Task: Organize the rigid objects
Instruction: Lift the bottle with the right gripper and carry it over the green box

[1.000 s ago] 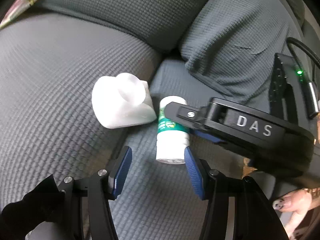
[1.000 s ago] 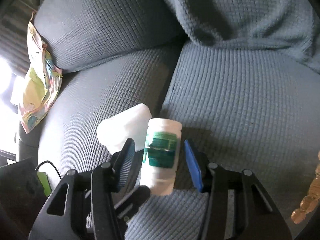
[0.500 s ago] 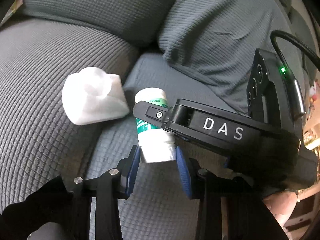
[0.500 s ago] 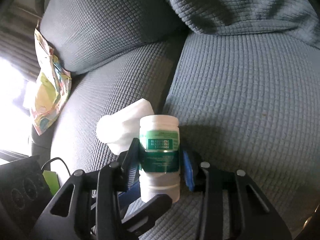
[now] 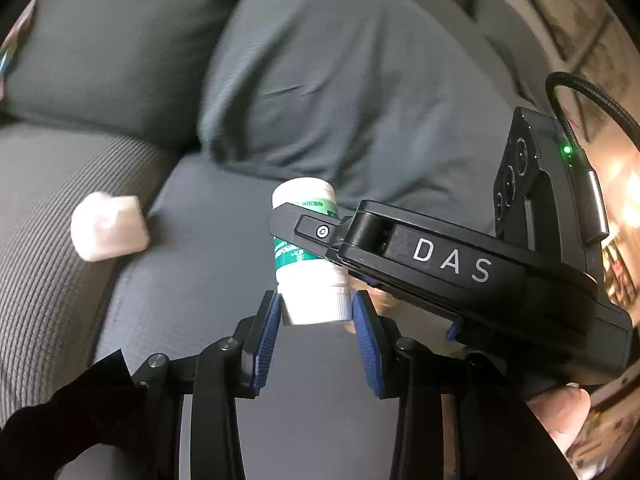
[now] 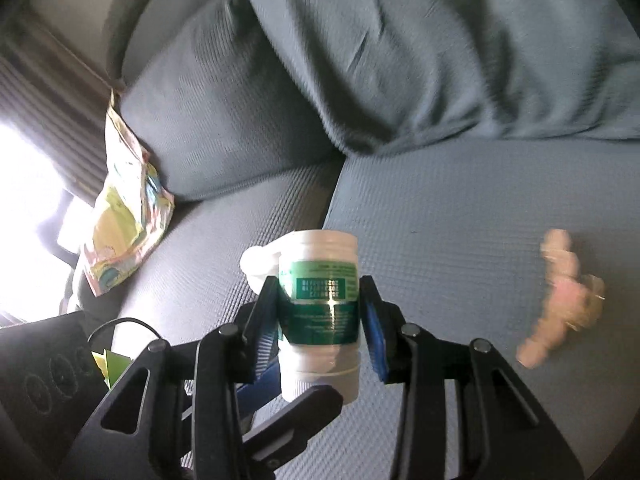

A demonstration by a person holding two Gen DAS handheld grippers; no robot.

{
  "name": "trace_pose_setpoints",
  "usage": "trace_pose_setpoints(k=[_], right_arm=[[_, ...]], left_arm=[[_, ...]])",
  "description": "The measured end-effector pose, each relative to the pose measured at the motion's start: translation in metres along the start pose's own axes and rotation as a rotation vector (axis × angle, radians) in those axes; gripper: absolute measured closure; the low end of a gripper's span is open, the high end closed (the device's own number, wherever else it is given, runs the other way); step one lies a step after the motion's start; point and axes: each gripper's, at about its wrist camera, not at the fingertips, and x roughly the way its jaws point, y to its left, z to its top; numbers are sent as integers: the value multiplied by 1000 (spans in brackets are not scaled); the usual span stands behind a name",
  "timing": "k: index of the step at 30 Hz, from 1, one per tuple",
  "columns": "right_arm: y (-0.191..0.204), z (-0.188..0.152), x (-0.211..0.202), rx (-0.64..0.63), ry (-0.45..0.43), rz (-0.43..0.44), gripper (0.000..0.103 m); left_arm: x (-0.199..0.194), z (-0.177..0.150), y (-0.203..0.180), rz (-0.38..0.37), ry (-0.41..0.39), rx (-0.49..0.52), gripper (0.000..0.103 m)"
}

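A white pill bottle with a green label (image 5: 308, 256) is held by both grippers above a grey sofa seat (image 5: 208, 248). My left gripper (image 5: 316, 310) is shut on the bottle's ribbed cap end. My right gripper (image 6: 320, 308) is shut on the labelled middle of the bottle (image 6: 318, 304); its black body marked DAS (image 5: 452, 260) crosses the left wrist view. A white crumpled lump (image 5: 108, 232) lies on the seat to the left, and peeks out behind the bottle in the right wrist view (image 6: 258, 260).
Grey back cushions (image 5: 340, 80) rise behind the seat. A colourful printed bag (image 6: 124, 208) leans at the sofa's left end. A blurred pinkish small object (image 6: 560, 300) lies on the right seat. A black device with a cable (image 6: 44, 380) is at lower left.
Both grippers closed on the bottle and lifted it off the seat. The white lump stayed on the sofa and now sits lower and further left.
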Motion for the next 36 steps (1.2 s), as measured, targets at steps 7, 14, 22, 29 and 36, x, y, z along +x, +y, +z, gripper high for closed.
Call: trace_pose_setpoints(k=[7,14,22,29,36], right_arm=[[-30,-30,-79,57,-159,-41,64],[-58,-61,-128,129,-287,-64,64],[-92,-80,-167,179,-381,-68,64],[-124,-95,-192,264,-419,-71,64],[-134,-106,-216,284,-470,-110,64]], left_arm=[[0,-12,-62,-91,0,154,65],[4,-34,-114,-137,12,274,65],[19,-49,-154,-169,18,341,65],[31,-67,-185,-192,46,397,65],[34,-77,-207,-258,58,422,65]])
